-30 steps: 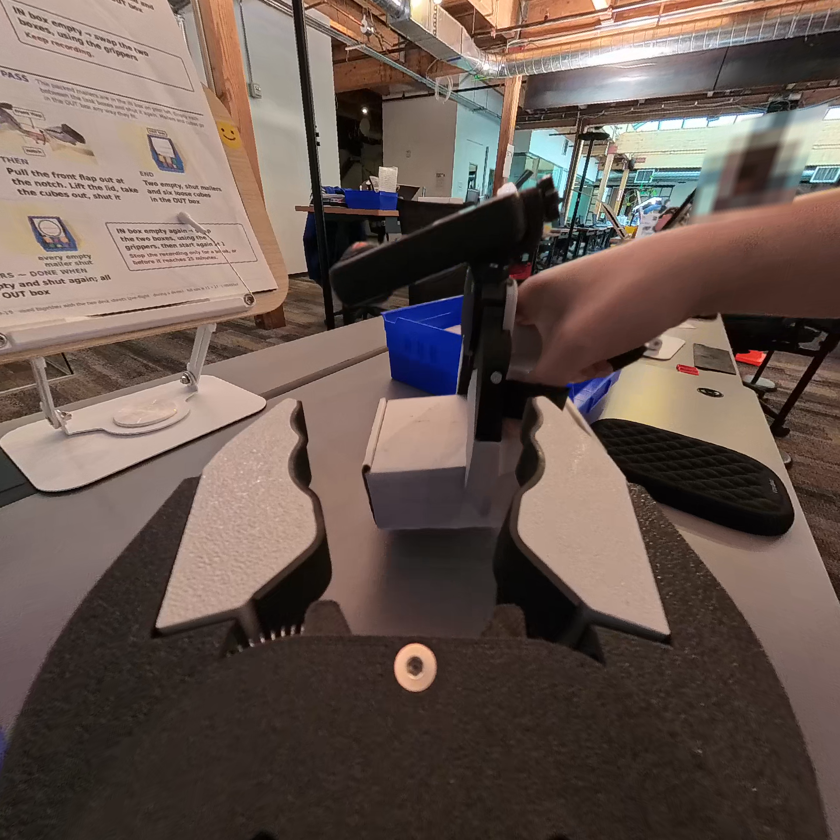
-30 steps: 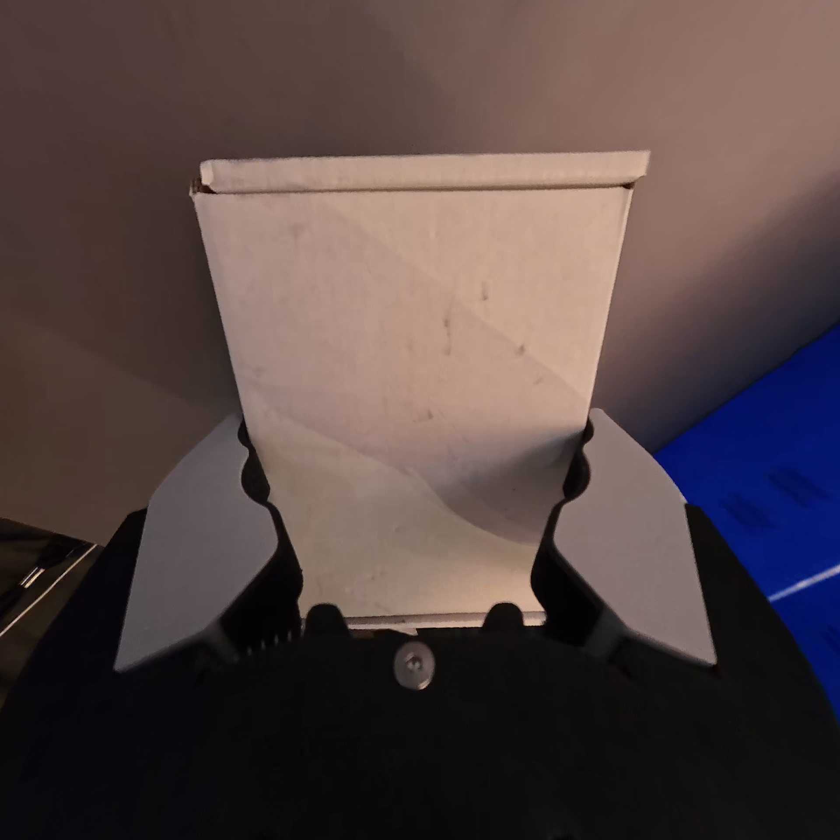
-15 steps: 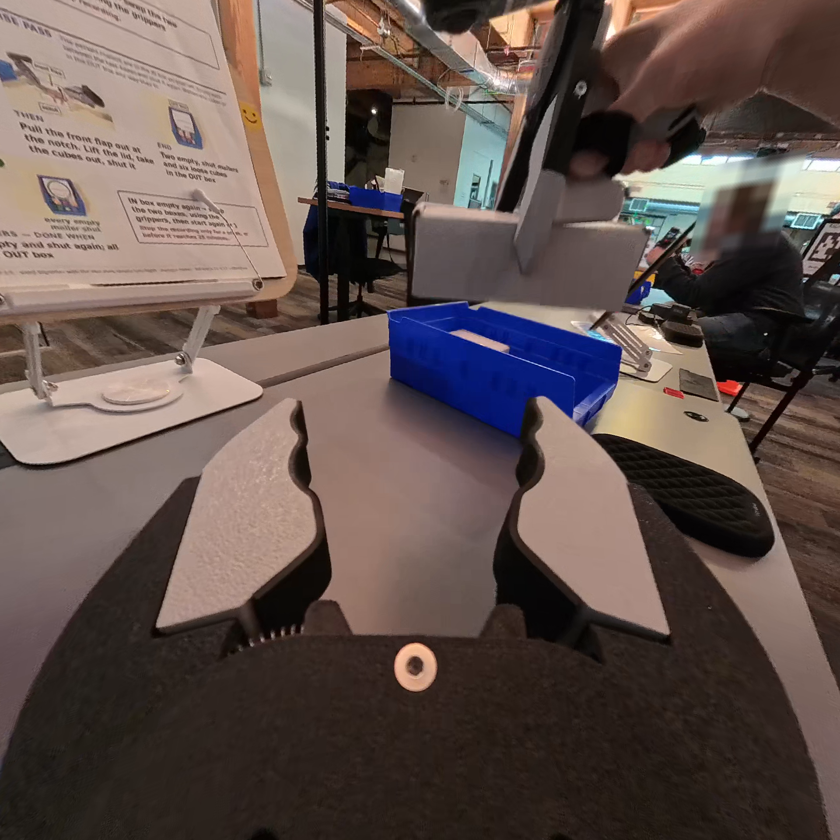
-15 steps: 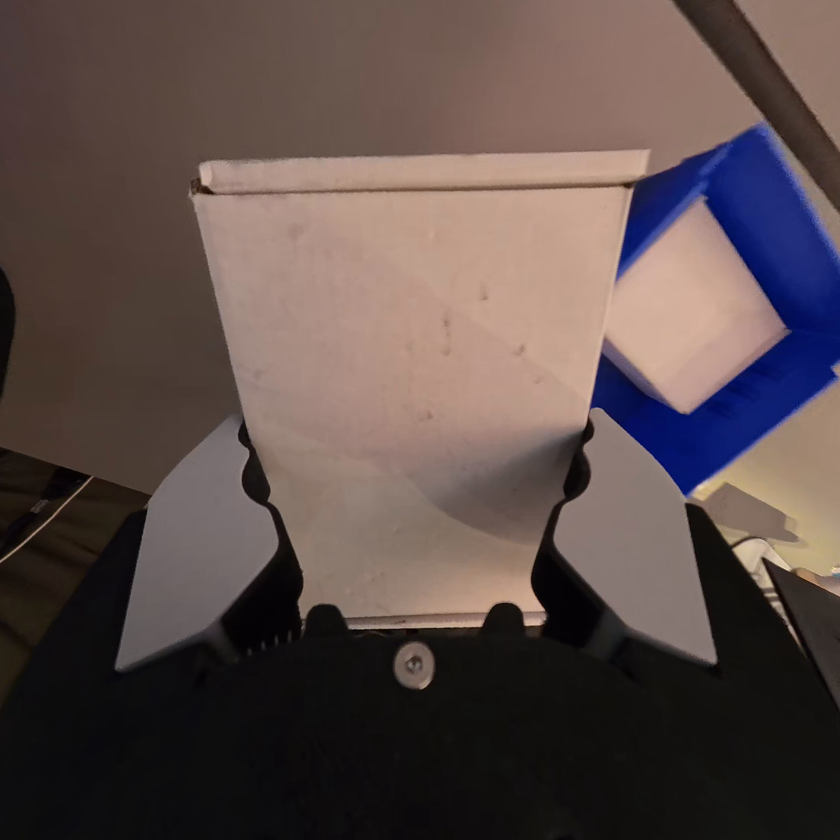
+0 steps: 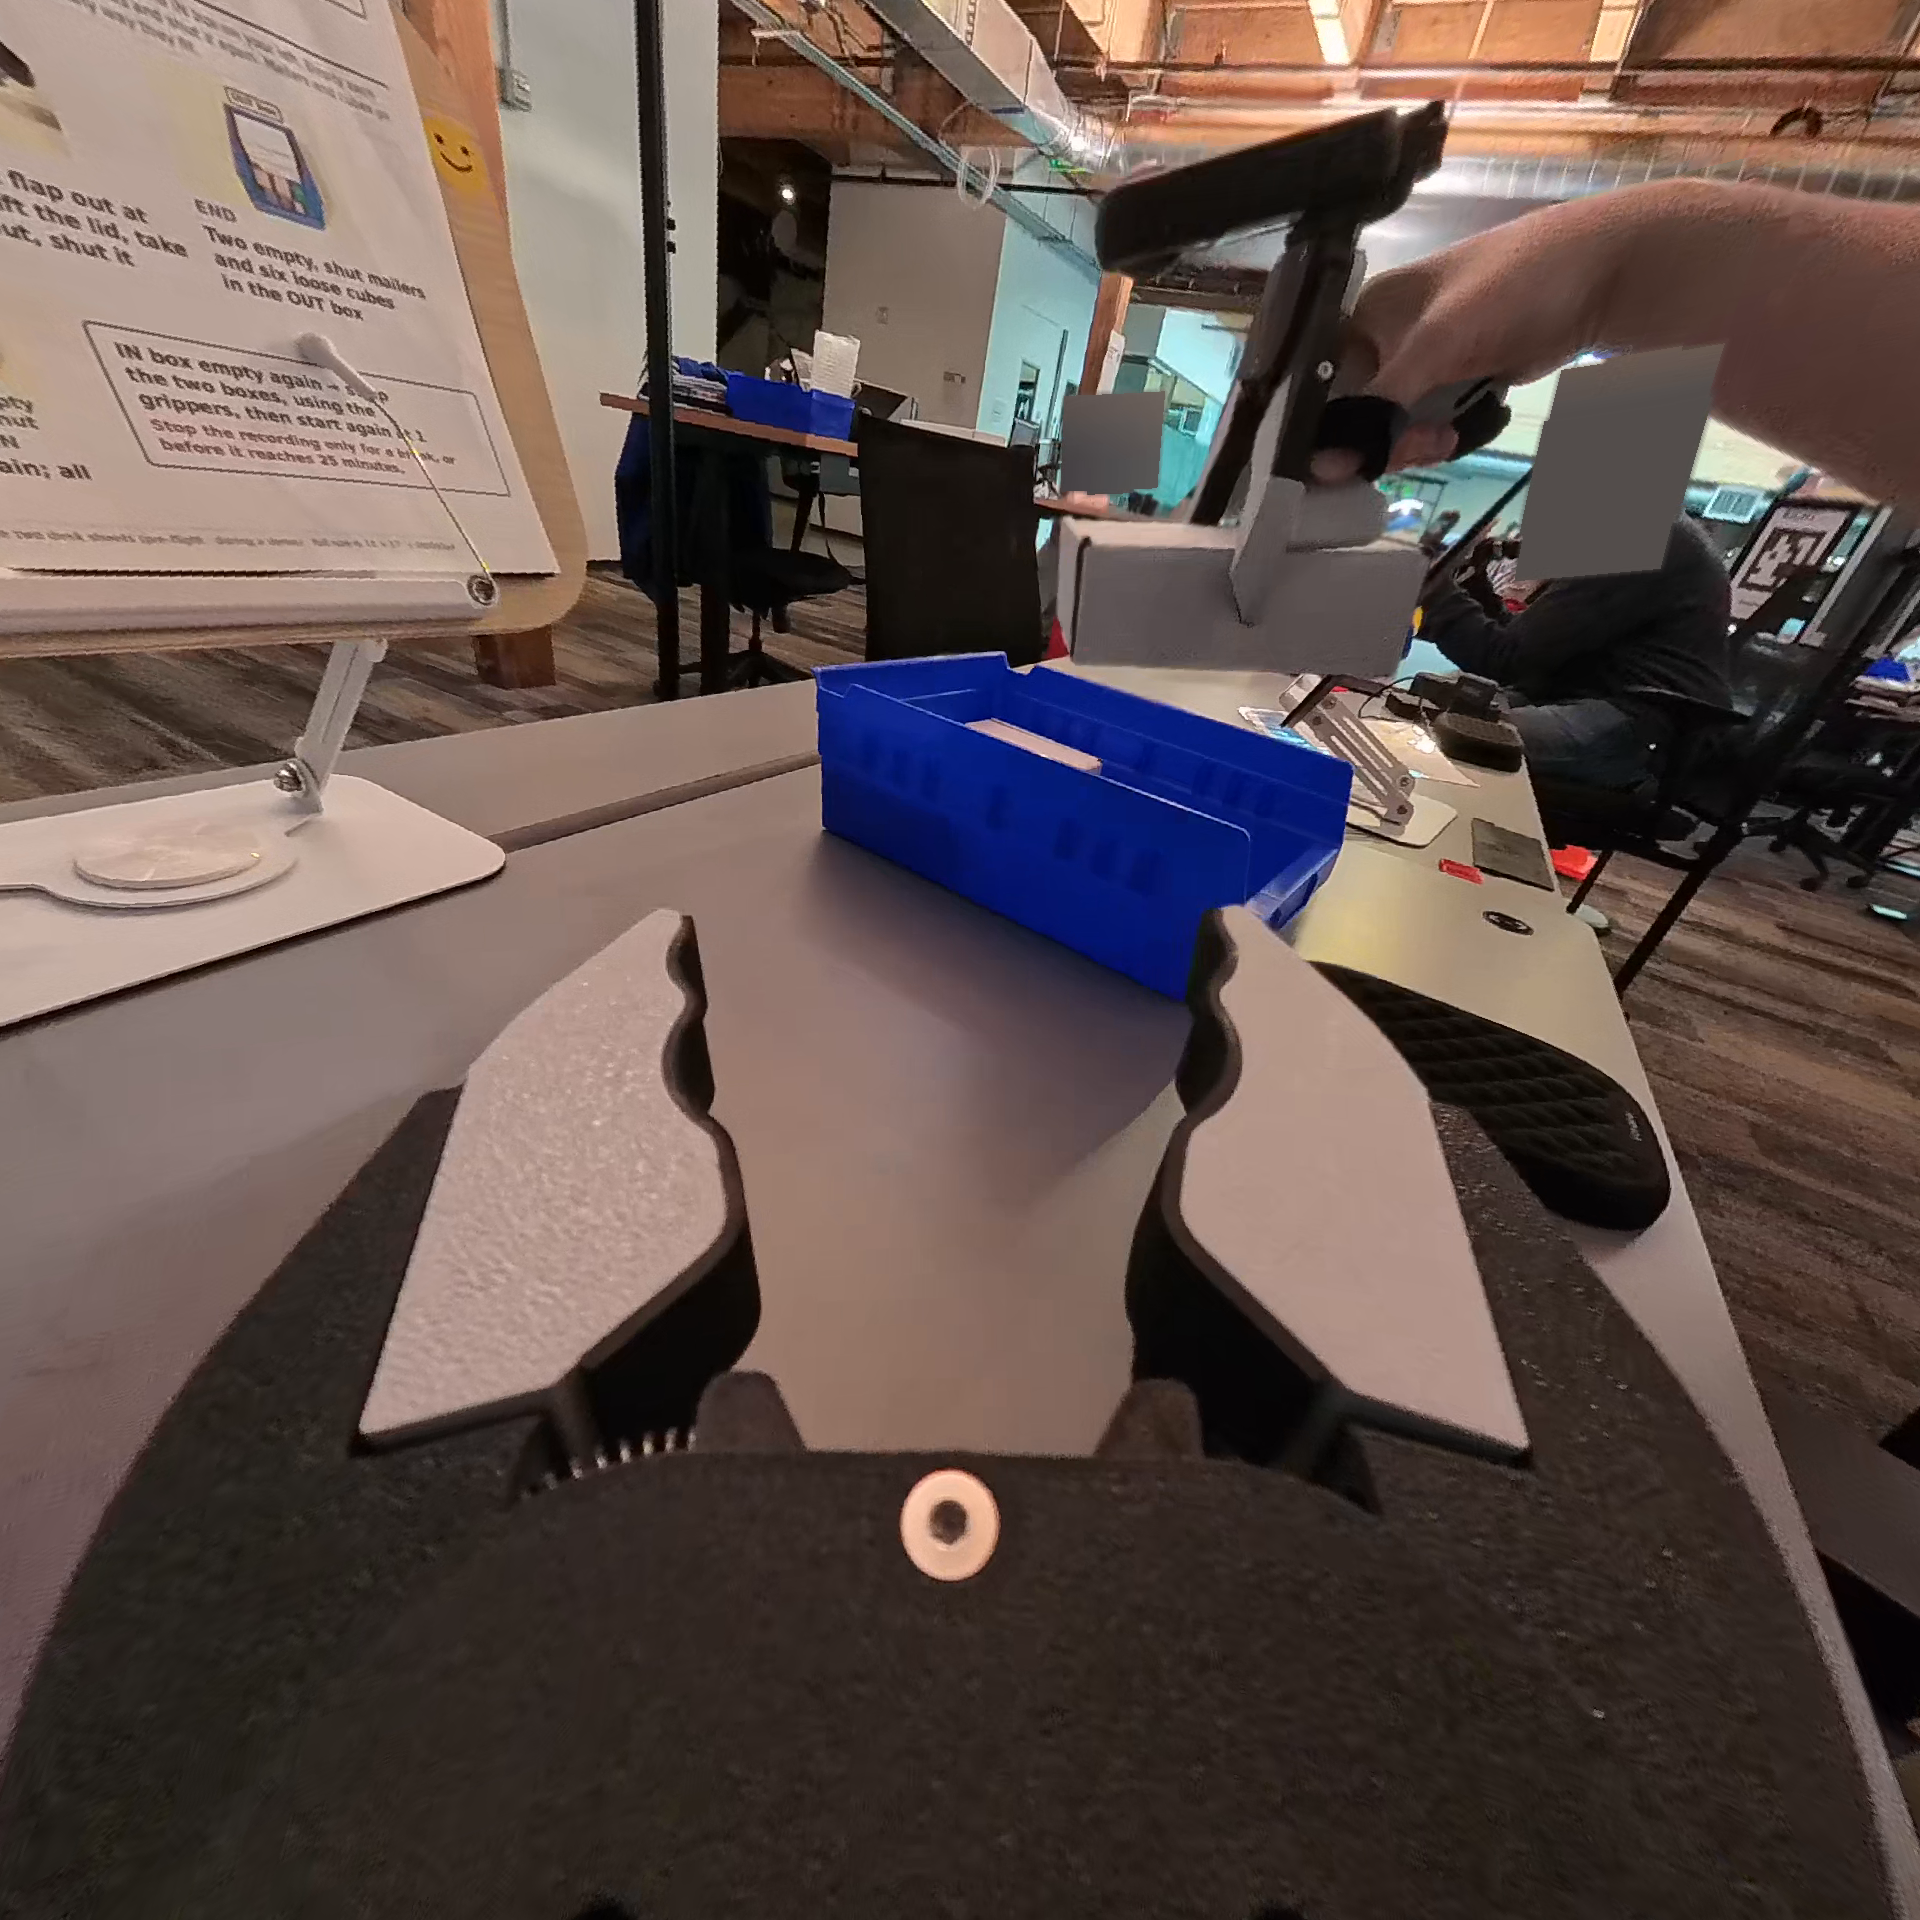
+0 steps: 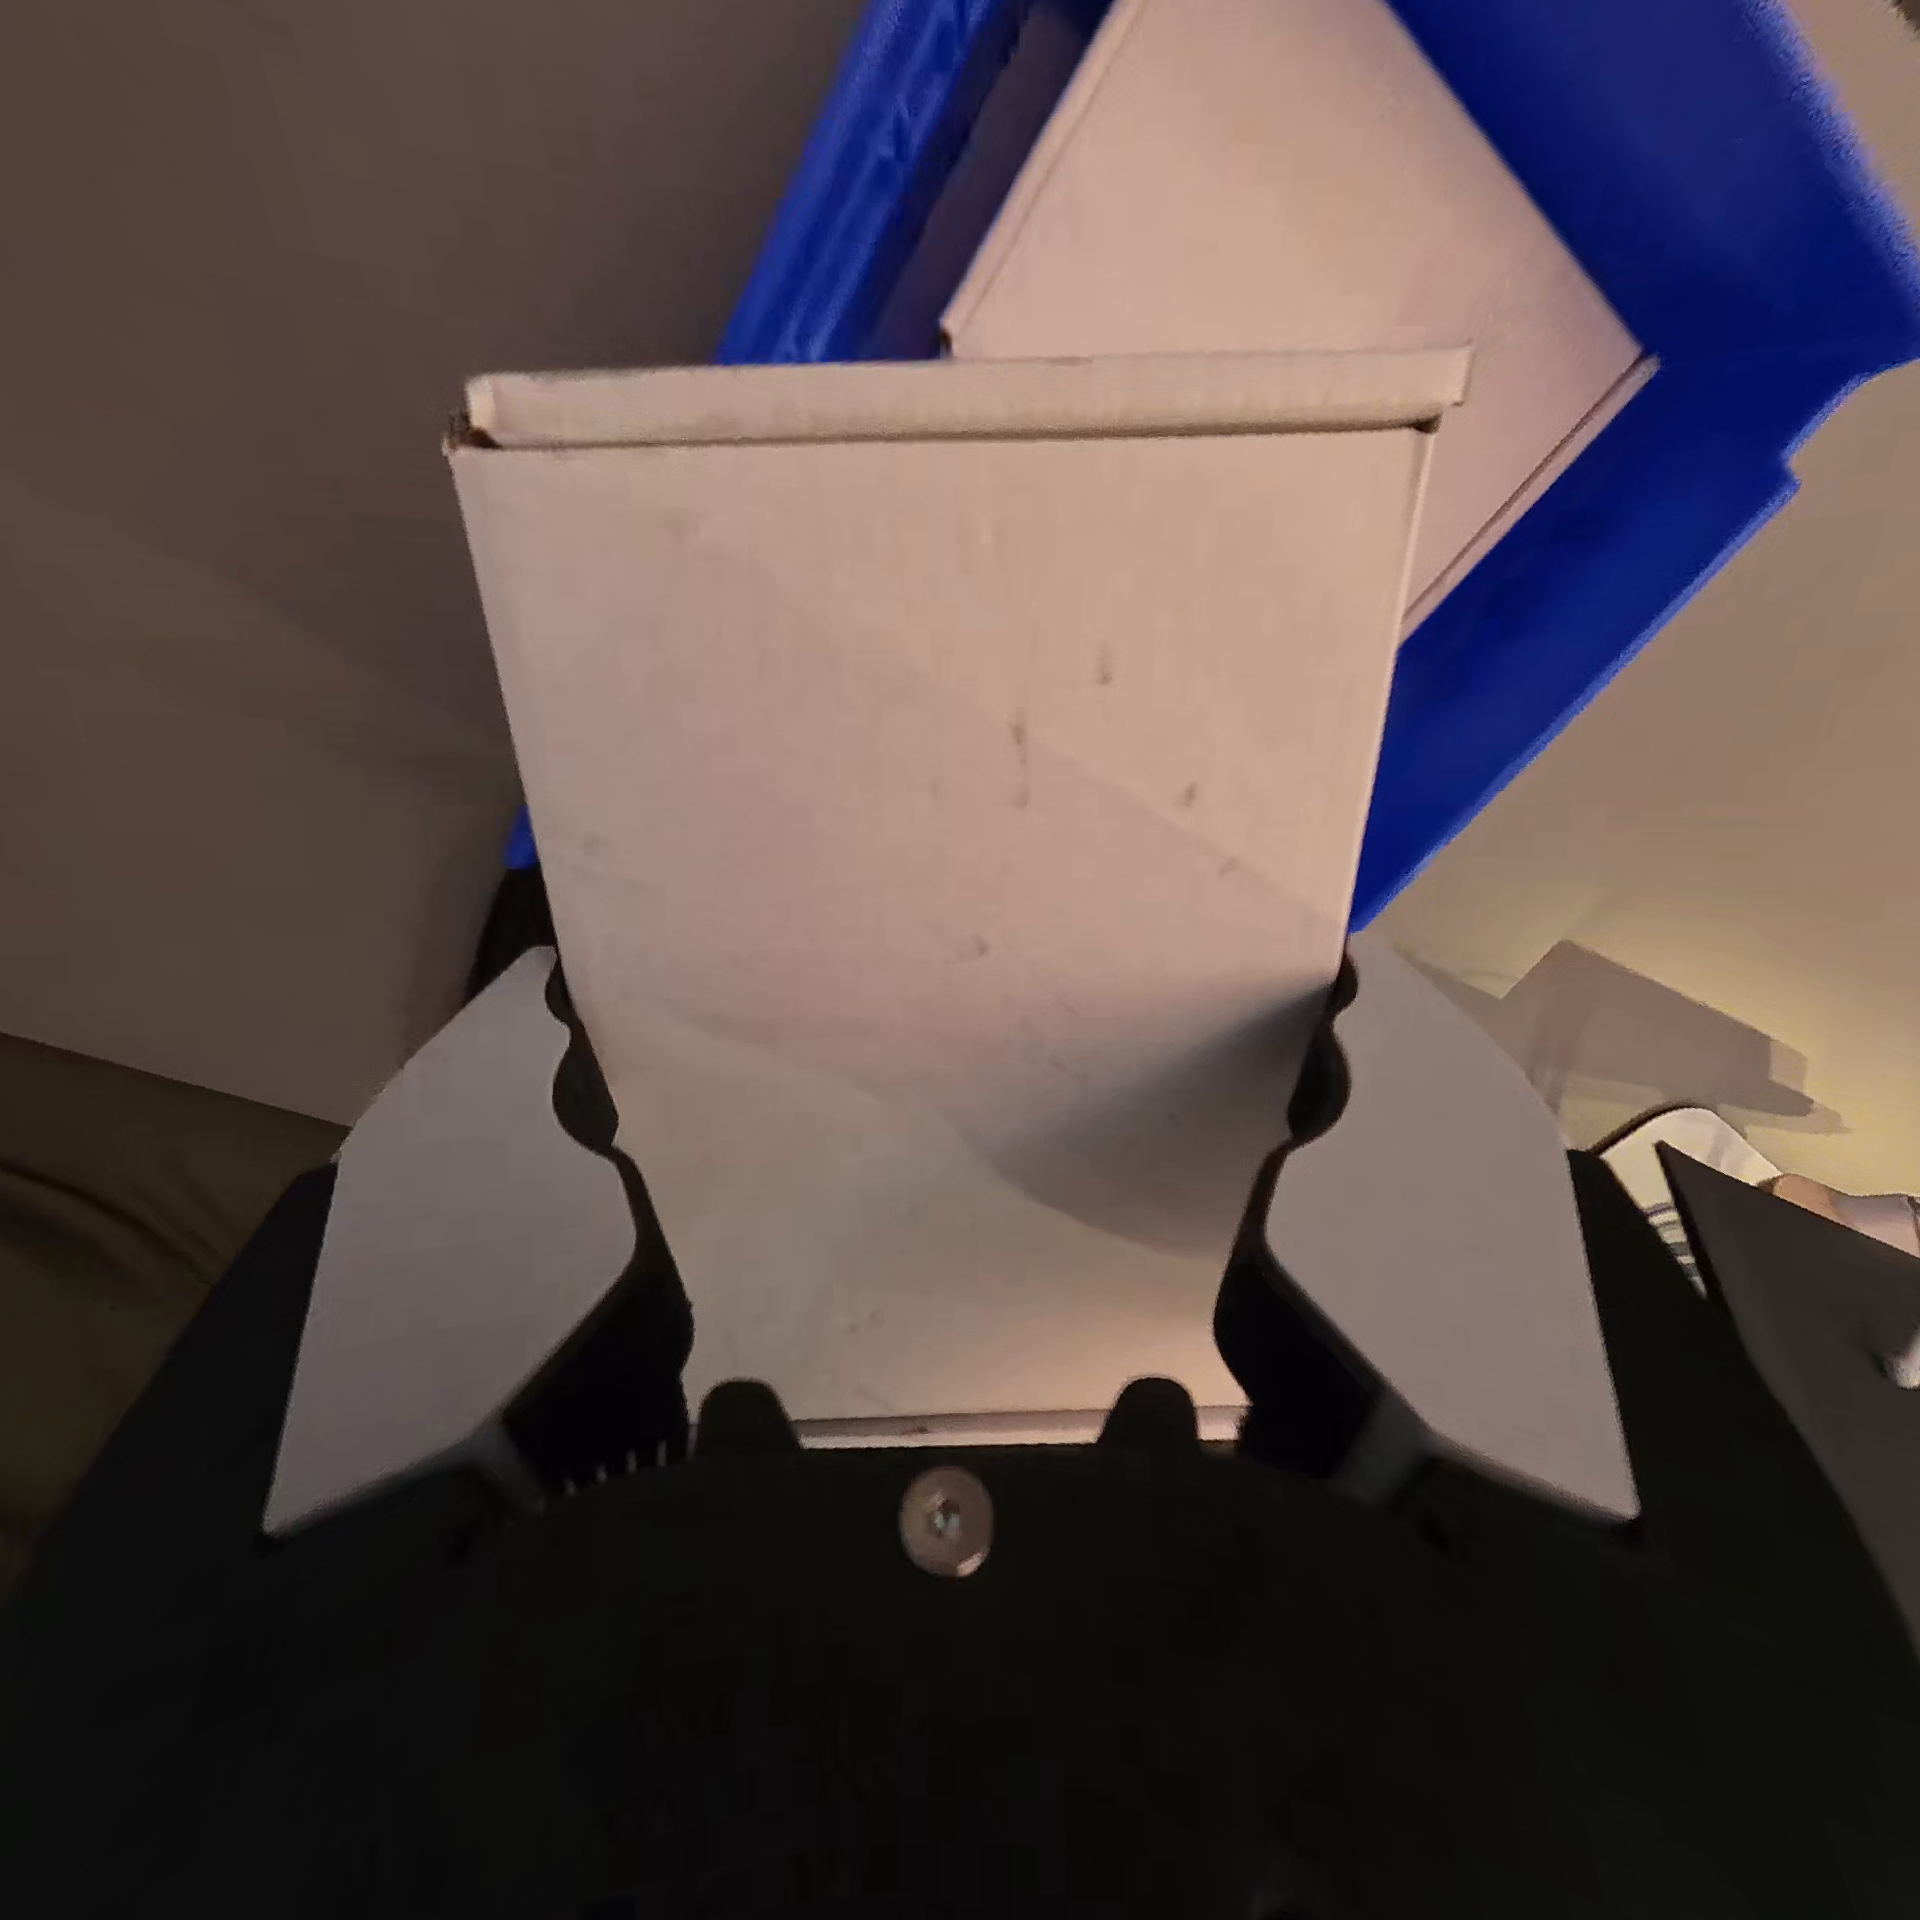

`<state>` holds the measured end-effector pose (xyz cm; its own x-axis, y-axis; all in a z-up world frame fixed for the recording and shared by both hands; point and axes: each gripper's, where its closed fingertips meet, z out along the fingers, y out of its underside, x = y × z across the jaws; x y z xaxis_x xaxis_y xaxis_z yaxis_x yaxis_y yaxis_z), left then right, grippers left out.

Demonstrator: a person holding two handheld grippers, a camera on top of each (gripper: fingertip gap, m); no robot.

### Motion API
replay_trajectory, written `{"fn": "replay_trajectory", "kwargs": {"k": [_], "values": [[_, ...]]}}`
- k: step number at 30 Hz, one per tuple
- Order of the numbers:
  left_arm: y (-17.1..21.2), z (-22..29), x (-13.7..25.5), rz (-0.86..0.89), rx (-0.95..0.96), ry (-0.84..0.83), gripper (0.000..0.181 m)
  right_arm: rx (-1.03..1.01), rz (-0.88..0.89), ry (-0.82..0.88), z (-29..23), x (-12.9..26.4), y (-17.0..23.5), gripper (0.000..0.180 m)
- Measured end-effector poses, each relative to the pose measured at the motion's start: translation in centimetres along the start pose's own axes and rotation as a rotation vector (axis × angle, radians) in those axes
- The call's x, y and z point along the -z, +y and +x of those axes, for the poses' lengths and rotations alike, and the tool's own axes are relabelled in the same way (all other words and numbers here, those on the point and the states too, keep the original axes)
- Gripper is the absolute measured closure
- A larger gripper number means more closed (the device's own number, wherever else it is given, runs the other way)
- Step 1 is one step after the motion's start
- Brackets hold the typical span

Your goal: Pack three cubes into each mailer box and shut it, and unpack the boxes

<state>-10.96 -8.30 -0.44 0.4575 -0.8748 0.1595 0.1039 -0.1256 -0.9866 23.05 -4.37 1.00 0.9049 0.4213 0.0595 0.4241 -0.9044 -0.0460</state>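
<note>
Currently we judge the task to be near the close of a cycle: one white mailer box (image 5: 1032,746) already lies inside the blue bin (image 5: 1049,831), lid down, and we carry a second shut mailer box (image 6: 935,790) above that bin. Whether either box contains cubes cannot be told, since both lids are down and no loose cubes show in either view. By our estimate, what remains is to lower the carried box into the bin beside the first and release it.

The right claw (image 6: 945,1049) grips the carried box across its width, one finger against each side wall, with the box seated deep between the fingers and its far edge pointing away from the camera. In the left wrist view this box (image 5: 1164,608) hangs clear of the bin rim, over the bin's far end, and touches nothing but the right claw (image 5: 1273,540).

The left claw (image 5: 940,1039) stands wide and empty, low over the grey worktop (image 5: 894,1018), just short of the bin's near corner. An instruction sheet on a white stand (image 5: 249,862) sits to the left, and a black wrist pad (image 5: 1507,1101) lies to the right.
</note>
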Motion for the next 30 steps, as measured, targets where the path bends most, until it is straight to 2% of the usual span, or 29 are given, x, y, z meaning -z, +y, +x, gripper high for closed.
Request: {"fn": "replay_trajectory", "kwargs": {"k": [9, 21, 24, 30], "values": [[1.4, 1.2, -0.7, -0.045, -0.024, 0.027, 0.092, 0.180, -0.070, -0.026, 0.6, -5.2, 2.3, 0.050], [1.5, 1.5, -0.8, -0.043, -0.051, 0.029, 0.093, 0.700, 0.041, -0.020, -0.3, -10.1, 1.3, 0.049], [1.3, 0.9, -0.7, -0.034, -0.037, 0.015, 0.093, 0.771, 0.008, -0.055, -0.5, -11.8, 2.3, 0.049], [1.4, 0.7, -0.6, -0.036, -0.032, 0.013, 0.093, 0.916, 0.020, 0.033, 0.0, -13.8, 2.1, 0.049]]}}
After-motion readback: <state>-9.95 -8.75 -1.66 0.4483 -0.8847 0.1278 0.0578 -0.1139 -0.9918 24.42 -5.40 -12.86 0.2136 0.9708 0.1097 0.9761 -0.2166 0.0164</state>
